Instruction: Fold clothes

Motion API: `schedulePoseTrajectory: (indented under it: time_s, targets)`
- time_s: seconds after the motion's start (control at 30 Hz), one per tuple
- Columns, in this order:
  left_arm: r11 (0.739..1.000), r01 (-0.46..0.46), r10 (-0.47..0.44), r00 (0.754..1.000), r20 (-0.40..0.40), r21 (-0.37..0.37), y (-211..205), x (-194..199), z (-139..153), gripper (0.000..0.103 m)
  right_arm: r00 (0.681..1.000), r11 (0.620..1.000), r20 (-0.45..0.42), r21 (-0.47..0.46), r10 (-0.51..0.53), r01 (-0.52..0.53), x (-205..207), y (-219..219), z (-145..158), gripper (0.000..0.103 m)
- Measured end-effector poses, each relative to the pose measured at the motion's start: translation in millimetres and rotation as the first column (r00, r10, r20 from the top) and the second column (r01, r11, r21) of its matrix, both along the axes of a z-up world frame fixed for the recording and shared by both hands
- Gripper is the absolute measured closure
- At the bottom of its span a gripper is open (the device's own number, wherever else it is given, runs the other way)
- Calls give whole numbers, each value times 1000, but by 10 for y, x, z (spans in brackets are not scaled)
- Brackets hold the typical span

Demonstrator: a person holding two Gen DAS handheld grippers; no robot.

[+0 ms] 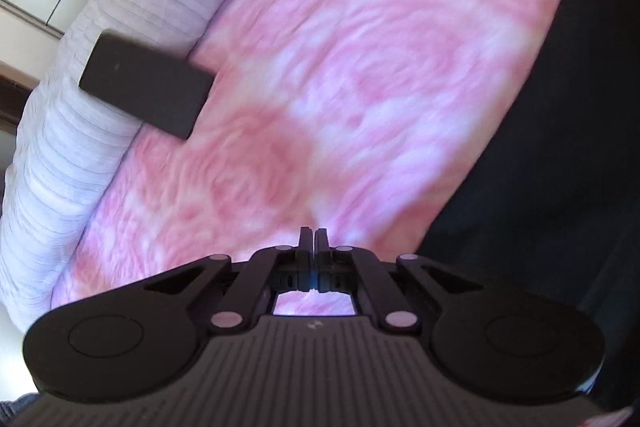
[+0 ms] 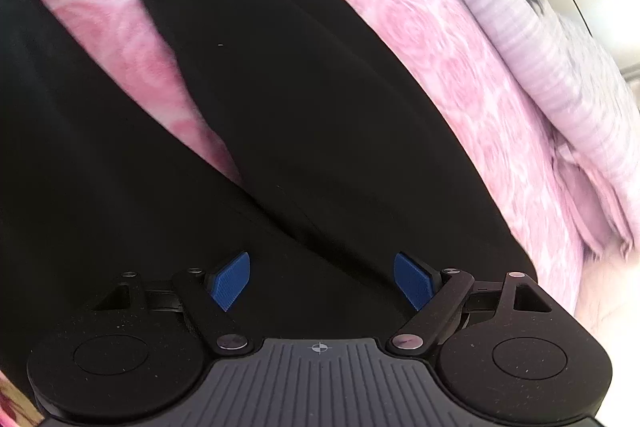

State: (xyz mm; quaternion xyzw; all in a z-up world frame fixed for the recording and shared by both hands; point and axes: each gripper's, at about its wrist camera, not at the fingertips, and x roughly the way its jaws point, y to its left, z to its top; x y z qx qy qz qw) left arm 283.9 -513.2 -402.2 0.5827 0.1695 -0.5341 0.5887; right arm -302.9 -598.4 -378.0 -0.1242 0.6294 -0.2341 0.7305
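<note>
A black garment (image 2: pixel 280 107) lies spread over a pink rose-patterned blanket (image 2: pixel 432 27), with a wedge of blanket showing between two of its parts. My right gripper (image 2: pixel 322 279) hangs just above the dark cloth, open, its blue pads (image 2: pixel 232 281) wide apart with nothing pinched. In the left wrist view my left gripper (image 1: pixel 313 231) is shut, its fingers pressed together with nothing between them, over bare pink blanket (image 1: pixel 340 87). The black garment (image 1: pixel 560 167) fills that view's right side, to the right of the left gripper.
A grey-white striped bedcover (image 1: pixel 80 131) runs along the blanket's left side, and a flat black rectangular object (image 1: pixel 146 83) lies on the seam between them. In the right wrist view the striped bedcover (image 2: pixel 560 59) sits at the right, with pale furniture beyond.
</note>
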Motion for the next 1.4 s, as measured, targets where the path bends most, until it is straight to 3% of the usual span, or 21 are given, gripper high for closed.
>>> schedulePoseTrajectory:
  time_s: [0.07, 0.13, 0.2, 0.23, 0.27, 0.43, 0.47, 0.5, 0.57, 0.67, 0.73, 0.77, 0.83, 0.93, 0.97, 1.13, 1.27, 1.4]
  targets:
    - [1000, 3, -4, 999, -38, -26, 88, -43, 108, 101, 1000, 1000, 18, -2, -24, 24, 1, 8, 41, 20]
    - [999, 20, -24, 991, -131, -28, 193, -112, 220, 92, 998, 999, 41, 14, -43, 42, 3, 32, 88, 20]
    - [999, 50, -50, 974, -220, -5, 237, -159, 257, 60, 998, 999, 52, 26, -41, 39, 15, 79, 110, 20]
    - [998, 65, -61, 964, -259, 8, 252, -170, 264, 58, 998, 999, 56, 28, -34, 32, 22, 109, 121, 20]
    - [997, 79, -70, 953, -294, 21, 263, -180, 267, 58, 998, 999, 55, 31, -24, 23, 35, 131, 120, 20]
    - [988, 96, -56, 950, -308, 118, 197, -125, 55, 58, 998, 999, 51, 31, 20, -22, 100, 237, 96, 20]
    - [987, 96, -49, 942, -331, 126, 196, -110, 41, 67, 998, 999, 53, 30, 24, -26, 115, 249, 84, 20]
    - [986, 96, -43, 934, -354, 133, 194, -95, 27, 83, 998, 999, 57, 31, 23, -25, 131, 250, 72, 20]
    - [986, 104, -50, 929, -368, 128, 220, -91, 34, 94, 998, 999, 64, 32, 19, -21, 166, 249, 50, 20]
    - [997, 63, -48, 941, -335, 35, 280, -8, 169, 94, 997, 999, 72, 29, 22, -24, 238, 237, 35, 20]
    - [999, -22, 9, 950, -313, -38, 240, 139, 254, 94, 997, 999, 77, 22, 32, -33, 287, 227, 52, 20]
    - [998, -44, 28, 956, -293, -48, 193, 191, 256, 94, 996, 999, 82, 19, 34, -36, 307, 220, 66, 20]
    - [998, -66, 64, 950, -304, 3, 81, 248, 192, 93, 995, 999, 91, 14, 40, -42, 346, 207, 96, 20]
    - [996, -84, 88, 966, -242, 26, 40, 211, 130, 79, 995, 999, 96, 14, 38, -39, 372, 189, 123, 20]
    - [994, -107, 106, 972, -212, 10, 82, 227, 144, 73, 995, 999, 95, 15, 34, -36, 374, 184, 128, 20]
    - [982, -179, 174, 982, -79, -61, 377, 228, 289, 71, 996, 999, 78, 43, -35, 32, 221, 187, 106, 20]
    - [980, -174, 164, 980, -110, -92, 728, -102, 525, 70, 982, 979, 62, 113, -179, 172, -68, 182, 45, 20]
    - [992, -106, 91, 975, -205, -63, 1007, -787, 633, 69, 940, 921, 9, 204, -340, 331, -440, 176, -53, 20]
